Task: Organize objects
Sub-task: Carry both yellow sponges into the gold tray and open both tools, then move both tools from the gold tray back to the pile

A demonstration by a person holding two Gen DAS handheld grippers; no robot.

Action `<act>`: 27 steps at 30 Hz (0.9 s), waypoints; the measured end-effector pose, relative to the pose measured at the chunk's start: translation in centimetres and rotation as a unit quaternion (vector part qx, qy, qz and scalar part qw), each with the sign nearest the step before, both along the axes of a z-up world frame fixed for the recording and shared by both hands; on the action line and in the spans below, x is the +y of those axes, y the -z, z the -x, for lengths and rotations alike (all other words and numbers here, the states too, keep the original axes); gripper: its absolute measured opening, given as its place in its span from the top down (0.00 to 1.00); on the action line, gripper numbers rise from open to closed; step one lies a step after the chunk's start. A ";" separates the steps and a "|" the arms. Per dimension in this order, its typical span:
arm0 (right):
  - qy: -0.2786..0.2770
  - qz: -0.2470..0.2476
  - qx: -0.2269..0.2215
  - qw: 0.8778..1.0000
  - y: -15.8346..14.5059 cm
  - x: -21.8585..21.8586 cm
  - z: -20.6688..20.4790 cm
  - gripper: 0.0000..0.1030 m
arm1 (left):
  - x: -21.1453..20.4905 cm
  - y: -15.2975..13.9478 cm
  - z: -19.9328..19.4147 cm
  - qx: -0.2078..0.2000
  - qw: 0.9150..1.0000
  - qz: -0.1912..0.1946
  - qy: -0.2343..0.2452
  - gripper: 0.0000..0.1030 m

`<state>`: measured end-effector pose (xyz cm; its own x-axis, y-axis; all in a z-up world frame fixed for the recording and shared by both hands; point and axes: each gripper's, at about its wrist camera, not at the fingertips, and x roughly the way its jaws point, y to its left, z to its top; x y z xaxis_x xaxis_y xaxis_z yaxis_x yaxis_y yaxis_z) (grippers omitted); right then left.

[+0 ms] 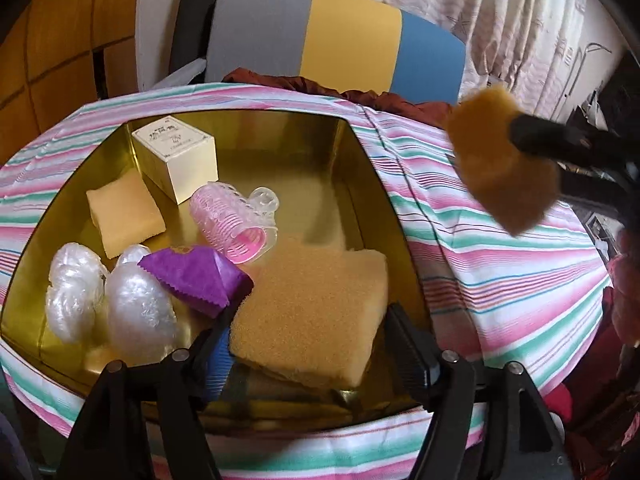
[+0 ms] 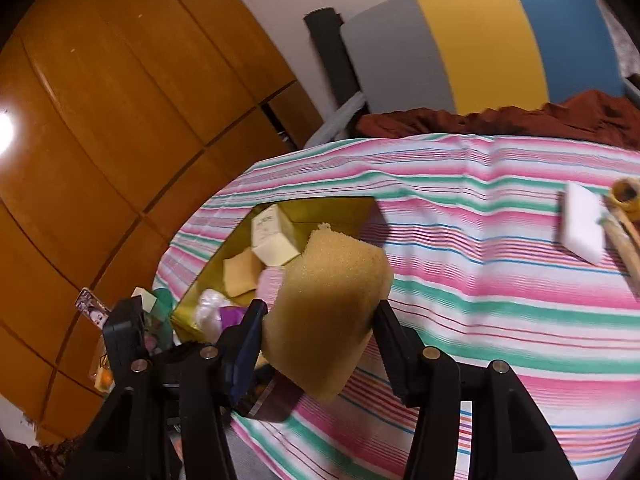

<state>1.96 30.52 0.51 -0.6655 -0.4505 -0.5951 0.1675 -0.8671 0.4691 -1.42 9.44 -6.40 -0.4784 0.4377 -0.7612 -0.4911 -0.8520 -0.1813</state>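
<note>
A striped cloth [image 1: 500, 264] in pink, green and white covers the table, with a wooden wardrobe at nine o'clock and a grey, yellow and blue chair back at twelve. A gold tray [image 1: 352, 152] sits sunk into the cloth, its walls standing up all round. The left gripper [image 1: 308, 332] hangs over the tray's six o'clock side, jaws spread to either side of a large tan sponge [image 1: 316, 312] that lies flat on the floor; the pads look clear of it, so it reads as set down. Around it lie a pink hair roller [image 1: 236, 216], a cream box [image 1: 176, 156], a small sponge [image 1: 124, 220], a purple packet [image 1: 200, 280] and two pearly shells [image 1: 104, 300]. The right gripper [image 2: 316, 320] pinches a second sponge [image 2: 328, 312] above the cloth at three o'clock of the tray, likely bound for it. Free floor remains only at the tray's one o'clock corner, and the near wall must be cleared. A white block [image 2: 580, 224] waits far out on the cloth
</note>
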 end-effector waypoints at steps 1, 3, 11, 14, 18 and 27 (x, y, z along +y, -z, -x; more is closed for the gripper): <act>-0.005 -0.002 0.000 1.000 -0.1 -0.7 0.3 0.46 | -0.1 -0.2 -0.2 0.003 1.000 -0.001 0.002 0.26; -0.014 -0.010 -0.003 1.000 -0.2 -2.2 1.1 0.45 | -0.2 -0.5 -0.7 0.011 1.000 -0.003 0.006 0.20; -0.025 -0.057 -0.037 0.997 1.0 -6.2 4.9 0.44 | -2.7 -2.7 -1.3 0.057 0.996 -0.051 -0.053 0.19; -0.022 -0.093 -0.051 0.994 1.5 -7.3 6.2 0.44 | -4.2 -3.4 -1.2 0.069 0.992 -0.066 -0.087 0.19; -0.022 -0.135 -0.068 0.988 2.3 -8.5 7.2 0.44 | -6.2 -3.8 -0.5 0.068 0.986 -0.088 -0.126 0.19; -0.009 -0.160 -0.071 0.984 2.9 -9.2 7.1 0.28 | -6.6 -3.9 -0.6 0.067 0.984 -0.097 -0.137 0.19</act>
<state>-5.12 21.31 -2.35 -0.5587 -0.2345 -0.7955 0.1356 -0.9721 0.1914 -0.84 2.81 -2.52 -0.6882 0.4103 -0.5983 -0.2789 -0.9110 -0.3039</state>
